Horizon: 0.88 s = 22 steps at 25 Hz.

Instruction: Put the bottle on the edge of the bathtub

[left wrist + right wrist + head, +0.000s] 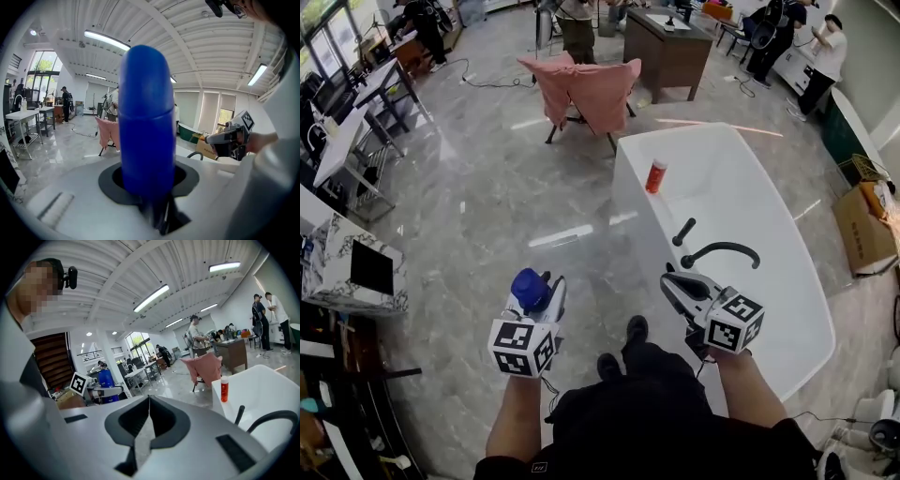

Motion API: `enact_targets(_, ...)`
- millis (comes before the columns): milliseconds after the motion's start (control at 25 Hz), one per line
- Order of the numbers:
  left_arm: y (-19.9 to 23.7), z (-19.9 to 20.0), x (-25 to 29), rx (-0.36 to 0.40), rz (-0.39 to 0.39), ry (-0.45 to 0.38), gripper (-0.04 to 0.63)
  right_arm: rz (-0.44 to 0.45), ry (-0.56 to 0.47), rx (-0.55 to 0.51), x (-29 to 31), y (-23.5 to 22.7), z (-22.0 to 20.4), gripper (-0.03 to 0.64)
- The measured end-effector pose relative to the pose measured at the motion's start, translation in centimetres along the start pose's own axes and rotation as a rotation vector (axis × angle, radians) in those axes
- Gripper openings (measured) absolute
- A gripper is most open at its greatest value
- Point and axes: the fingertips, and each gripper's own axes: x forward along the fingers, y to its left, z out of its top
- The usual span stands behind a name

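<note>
A blue bottle (530, 289) stands upright between the jaws of my left gripper (546, 289), which is shut on it over the grey floor, left of the bathtub. In the left gripper view the blue bottle (146, 122) fills the middle and hides the fingertips. The white bathtub (630, 178) lies ahead to the right. An orange bottle (655, 175) stands on its near-left rim. My right gripper (668, 279) hovers by the tub's near end, jaws closed together with nothing in them; in its own view they meet (149, 401) in a seam.
A black faucet (722, 251) and handle (683, 232) rise from the tub's near end beside my right gripper. Beyond the tub stand a chair draped in pink cloth (581, 89) and a brown desk (667, 49). A cardboard box (862, 225) sits at the right, tables (347, 141) at the left.
</note>
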Motion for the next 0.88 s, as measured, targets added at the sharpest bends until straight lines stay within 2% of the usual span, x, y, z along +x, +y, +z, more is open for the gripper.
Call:
enact_targets(200,-0.9,0.5,3.0,-0.013,-0.039,0.007,0.118,-0.008,0.010,0.023,1.4,-2.1,0.1,0.012)
enact_targets(440,-1.0,2.8,8.4,0.031,-0.095,0.037,0.118,-0.023,-0.020,0.032,3.8,-6.2,2.0,0.012)
enact_targets(720,-2.3,7.1,17.2,0.102,-0.177,0.092,0.118,-0.107,-0.104,0.083,4.5,-15.3,5.8,0.012)
enact_targets(880,-4.1,8.7,22.4,0.107,-0.231,0.108,0.118,-0.142,-0.112,0.108,4.6,-20.7,6.9,0.012)
